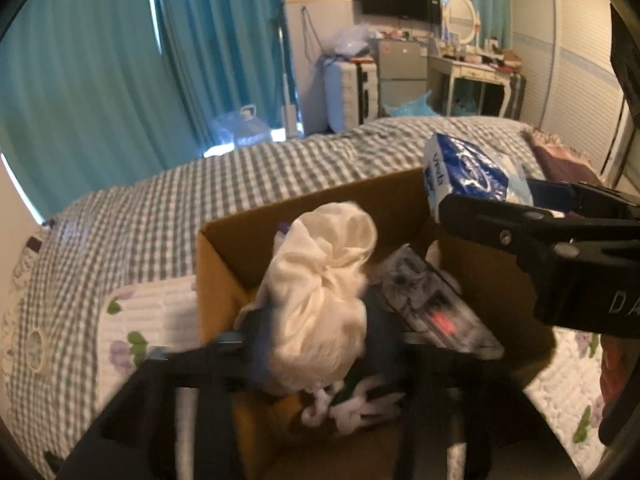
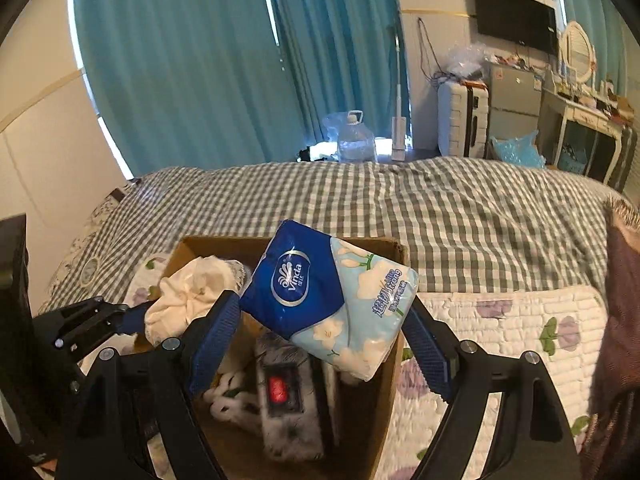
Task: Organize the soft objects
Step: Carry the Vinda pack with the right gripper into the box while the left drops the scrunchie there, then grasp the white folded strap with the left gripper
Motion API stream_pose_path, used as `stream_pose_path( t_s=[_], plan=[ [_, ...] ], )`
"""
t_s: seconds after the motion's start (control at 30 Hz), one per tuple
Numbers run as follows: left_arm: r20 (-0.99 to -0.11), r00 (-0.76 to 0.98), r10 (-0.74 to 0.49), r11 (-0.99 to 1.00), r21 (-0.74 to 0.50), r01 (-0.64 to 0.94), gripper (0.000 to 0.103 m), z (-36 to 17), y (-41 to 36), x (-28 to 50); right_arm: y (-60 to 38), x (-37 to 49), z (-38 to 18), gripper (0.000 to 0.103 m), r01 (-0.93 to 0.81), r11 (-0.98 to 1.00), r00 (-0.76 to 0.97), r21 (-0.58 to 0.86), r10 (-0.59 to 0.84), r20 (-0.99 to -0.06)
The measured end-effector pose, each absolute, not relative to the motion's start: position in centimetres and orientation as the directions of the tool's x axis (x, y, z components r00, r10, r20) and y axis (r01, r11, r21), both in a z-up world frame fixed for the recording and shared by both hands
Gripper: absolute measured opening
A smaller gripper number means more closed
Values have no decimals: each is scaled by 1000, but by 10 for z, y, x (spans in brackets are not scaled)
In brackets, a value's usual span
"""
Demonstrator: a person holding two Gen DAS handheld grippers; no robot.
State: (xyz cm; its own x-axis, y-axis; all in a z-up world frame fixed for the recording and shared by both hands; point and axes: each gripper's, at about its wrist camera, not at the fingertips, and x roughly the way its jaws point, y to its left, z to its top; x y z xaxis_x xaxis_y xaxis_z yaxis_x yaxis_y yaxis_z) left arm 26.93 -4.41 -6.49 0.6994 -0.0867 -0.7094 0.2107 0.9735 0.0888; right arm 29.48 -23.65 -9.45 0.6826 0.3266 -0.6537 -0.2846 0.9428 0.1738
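Observation:
A brown cardboard box (image 1: 224,264) stands on the bed; it also shows in the right wrist view (image 2: 390,248). My left gripper (image 1: 320,340) is shut on a cream cloth bundle (image 1: 324,292) and holds it over the box; the bundle also shows in the right wrist view (image 2: 188,296). My right gripper (image 2: 326,324) is shut on a blue Vinda tissue pack (image 2: 320,292) above the box; the pack also shows in the left wrist view (image 1: 464,176). Inside the box lie a grey patterned pack (image 2: 288,408) with a red label and a black-and-white soft item (image 1: 360,404).
The box sits on a floral quilted pad (image 2: 520,328) over a grey checked bedspread (image 2: 460,216). A dark reddish cloth (image 2: 620,300) lies at the right. Teal curtains, a water jug (image 2: 354,140), a suitcase and a dressing table stand beyond the bed.

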Motion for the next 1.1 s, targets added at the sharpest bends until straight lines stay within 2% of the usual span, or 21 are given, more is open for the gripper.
stream_pose_path(
  t_s=[0.03, 0.2, 0.27, 0.5, 0.67, 0.73, 0.77, 0.87, 1.1],
  plan=[
    [-699, 712, -75, 975, 96, 198, 75, -66, -43, 269, -238, 298, -98, 82, -275, 944, 680, 183, 326, -656],
    [-695, 718, -29, 980, 121, 157, 75, -60, -38, 269, -249, 295, -94, 96, -239, 952, 697, 190, 304, -649],
    [-688, 725, -28, 981, 120, 151, 75, -51, -34, 263, -252, 287, -81, 96, -230, 956, 710, 182, 293, -640],
    [-575, 818, -22, 982, 139, 124, 75, 30, -24, 202, -255, 229, 1, 97, -239, 962, 781, 131, 270, -562],
    [-490, 870, -57, 990, 87, 113, 76, 93, -4, 142, -251, 170, 57, 98, -262, 961, 816, 86, 268, -512],
    [-451, 892, -47, 992, 81, 93, 93, 113, 3, 117, -249, 141, 75, 101, -263, 964, 834, 45, 251, -491],
    [-422, 906, -37, 994, 79, 78, 96, 121, 7, 104, -248, 130, 81, 102, -262, 965, 839, 29, 243, -487],
    [-368, 929, -31, 996, 68, 60, 98, 135, 20, 70, -248, 90, 96, 103, -270, 963, 852, -4, 237, -467],
    [-403, 915, 20, 994, 107, 26, 98, 114, 41, 36, -240, 38, 86, 103, -295, 955, 844, -35, 243, -478]
  ],
)
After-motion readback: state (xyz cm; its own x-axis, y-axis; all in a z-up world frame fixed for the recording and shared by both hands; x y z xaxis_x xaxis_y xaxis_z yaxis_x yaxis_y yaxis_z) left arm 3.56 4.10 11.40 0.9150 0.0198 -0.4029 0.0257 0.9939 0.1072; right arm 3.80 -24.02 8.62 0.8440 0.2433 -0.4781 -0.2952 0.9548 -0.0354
